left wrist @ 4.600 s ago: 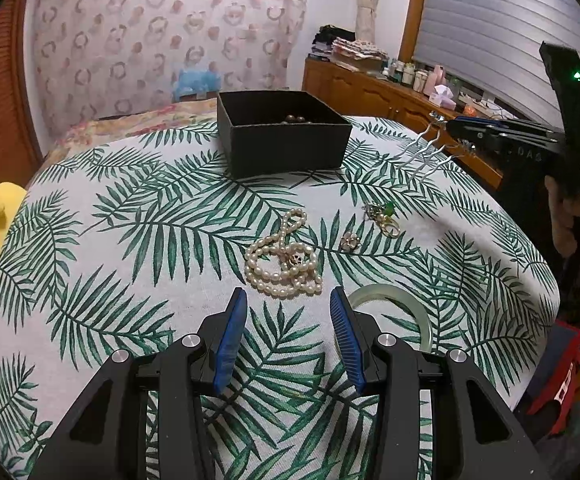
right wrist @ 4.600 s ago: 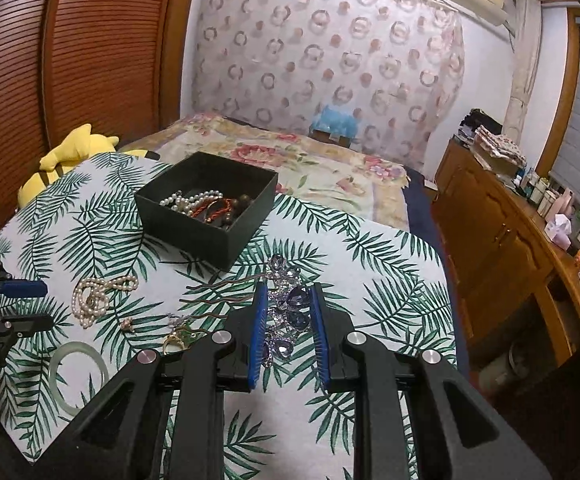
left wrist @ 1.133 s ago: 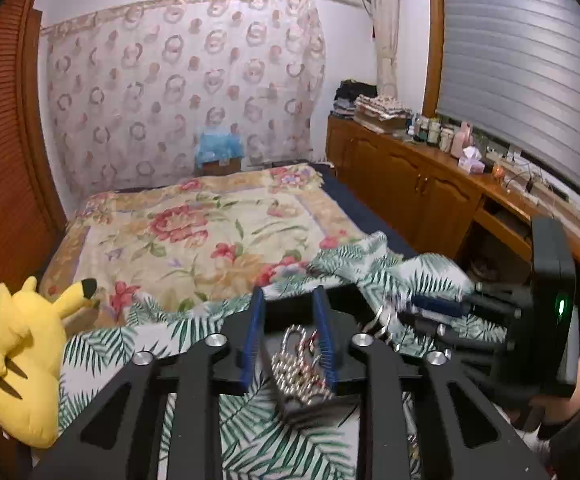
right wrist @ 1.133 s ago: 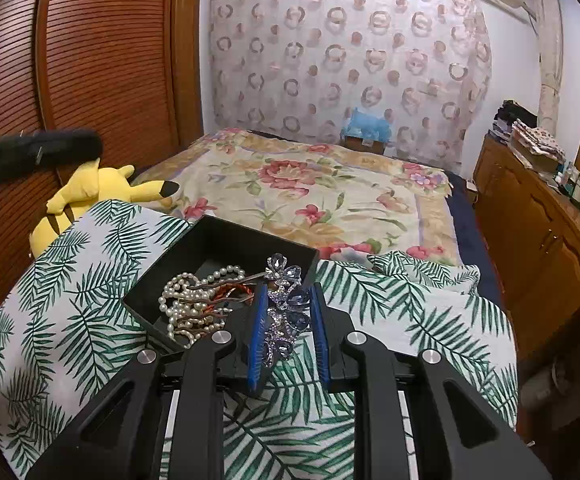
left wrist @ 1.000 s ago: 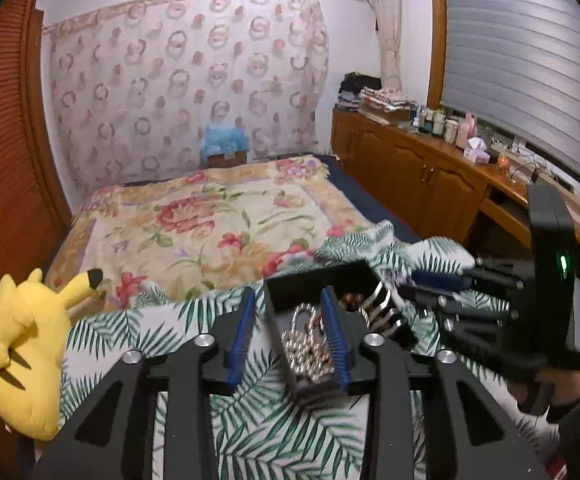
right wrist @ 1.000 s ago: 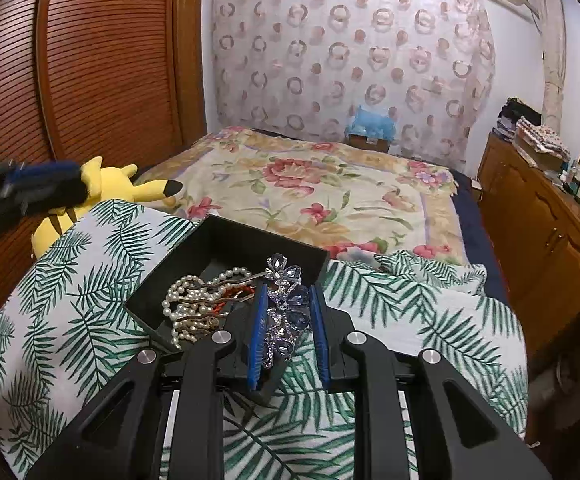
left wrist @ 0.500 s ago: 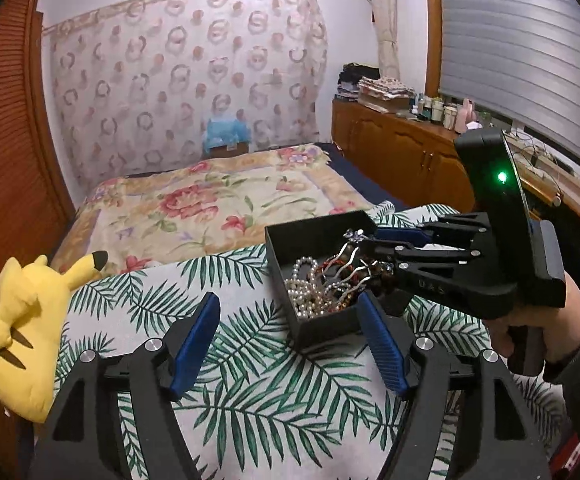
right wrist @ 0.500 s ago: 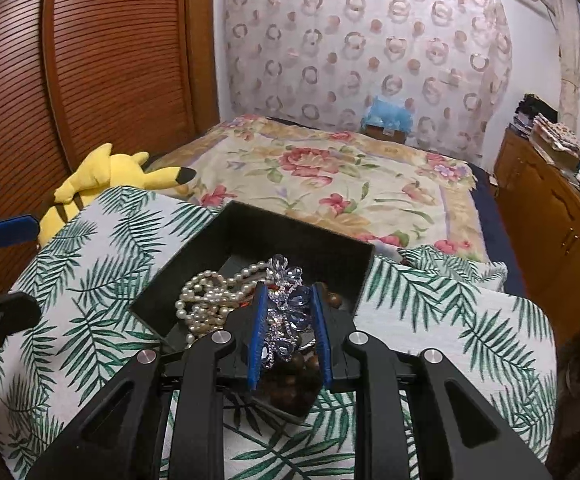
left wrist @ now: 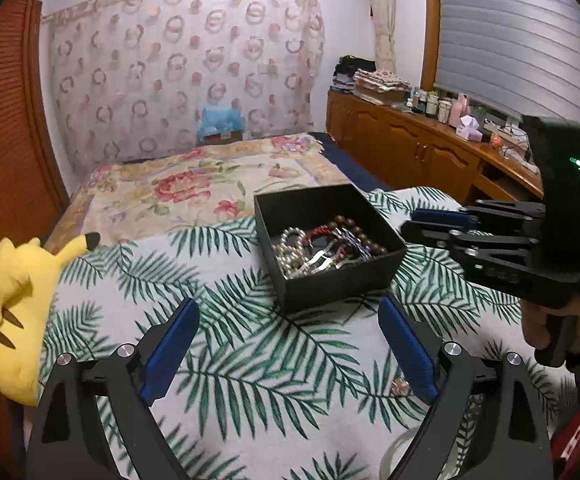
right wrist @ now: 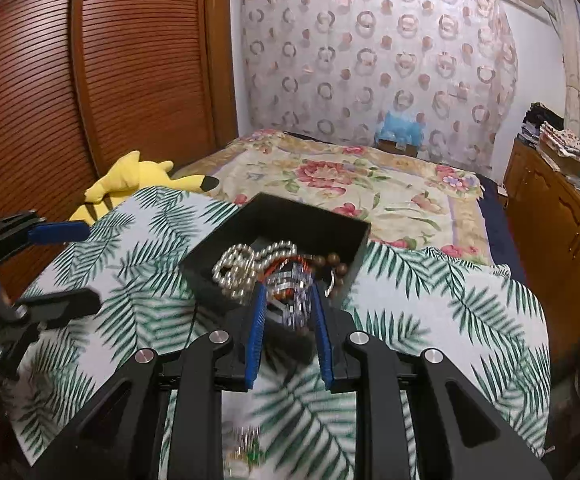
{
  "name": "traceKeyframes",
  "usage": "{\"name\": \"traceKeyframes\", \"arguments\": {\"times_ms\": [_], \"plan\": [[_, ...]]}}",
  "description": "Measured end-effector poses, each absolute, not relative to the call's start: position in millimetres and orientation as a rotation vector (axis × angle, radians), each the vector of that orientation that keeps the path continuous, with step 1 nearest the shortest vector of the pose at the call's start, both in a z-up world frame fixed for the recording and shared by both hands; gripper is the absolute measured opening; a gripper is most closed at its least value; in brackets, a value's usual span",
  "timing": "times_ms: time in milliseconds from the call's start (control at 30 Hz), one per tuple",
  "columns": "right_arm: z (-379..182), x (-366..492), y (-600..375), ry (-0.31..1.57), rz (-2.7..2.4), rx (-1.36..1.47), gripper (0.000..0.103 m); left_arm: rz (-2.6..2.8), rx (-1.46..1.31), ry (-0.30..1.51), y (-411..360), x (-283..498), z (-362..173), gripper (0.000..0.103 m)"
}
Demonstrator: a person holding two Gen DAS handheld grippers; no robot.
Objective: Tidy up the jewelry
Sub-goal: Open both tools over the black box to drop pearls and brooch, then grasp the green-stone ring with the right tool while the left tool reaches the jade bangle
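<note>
Two tongs are in play over a worktop [left wrist: 250, 360] covered by a cloth printed with green palm leaves. The left tongs [left wrist: 288, 346] have just been opening and now stand wide apart with nothing between their blue pads, hovering above the cloth just short of a black box [left wrist: 365, 276]. The right tongs [right wrist: 288, 330] are drawn close together, with only a narrow gap; a silvery, sparkly hairpiece [right wrist: 295, 296] shows between their tips, but the blur makes it impossible to tell whether the pads press on it or it already lies in the box. In the left view these tongs sit beside the box's right wall, their fingers empty as far as can be seen, held by a hand [left wrist: 545, 324] at the grip. The box stands open on the worktop and holds a heap of jewelry: a string of pearls [right wrist: 236, 270], a strand of brown beads [left wrist: 353, 232], something red and silvery metal pieces. A small ring-like piece [left wrist: 399, 387] lies on the cloth near the left tongs' right pad, and a clear bangle [left wrist: 395, 456] peeks in at the lower edge. A yellow plush toy [left wrist: 14, 308] rests at the worktop's left edge, with a flowered bed [left wrist: 194, 188] beyond.
</note>
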State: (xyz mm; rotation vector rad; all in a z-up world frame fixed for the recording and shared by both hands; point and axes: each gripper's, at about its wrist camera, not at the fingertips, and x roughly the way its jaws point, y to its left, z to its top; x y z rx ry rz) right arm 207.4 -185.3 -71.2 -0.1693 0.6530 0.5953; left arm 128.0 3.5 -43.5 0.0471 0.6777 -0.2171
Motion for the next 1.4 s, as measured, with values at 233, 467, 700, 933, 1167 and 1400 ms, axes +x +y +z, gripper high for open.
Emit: {"name": "traceKeyframes", "arguments": {"times_ms": [233, 467, 700, 933, 1167, 1400], "plan": [[-82, 173, -212, 0.675, 0.606, -0.177, 0.025, -0.242, 0.026, 0.702, 1, 108, -59, 0.093], [-110, 152, -216, 0.736, 0.608, -0.22, 0.025, -0.247, 0.006, 0.746, -1, 90, -80, 0.093], [-131, 159, -215, 0.818, 0.644, -0.196, 0.025, -0.252, -0.012, 0.783, -1, 81, -95, 0.093], [-134, 163, -204, 0.855, 0.684, -0.19, 0.025, -0.265, -0.005, 0.805, -6, 77, -103, 0.093], [-139, 167, -196, 0.886, 0.681, -0.194, 0.025, -0.272, -0.005, 0.811, -8, 76, -105, 0.093], [-130, 167, -202, 0.857, 0.682, -0.171, 0.017, -0.285, 0.01, 0.822, -15, 72, -108, 0.093]]}}
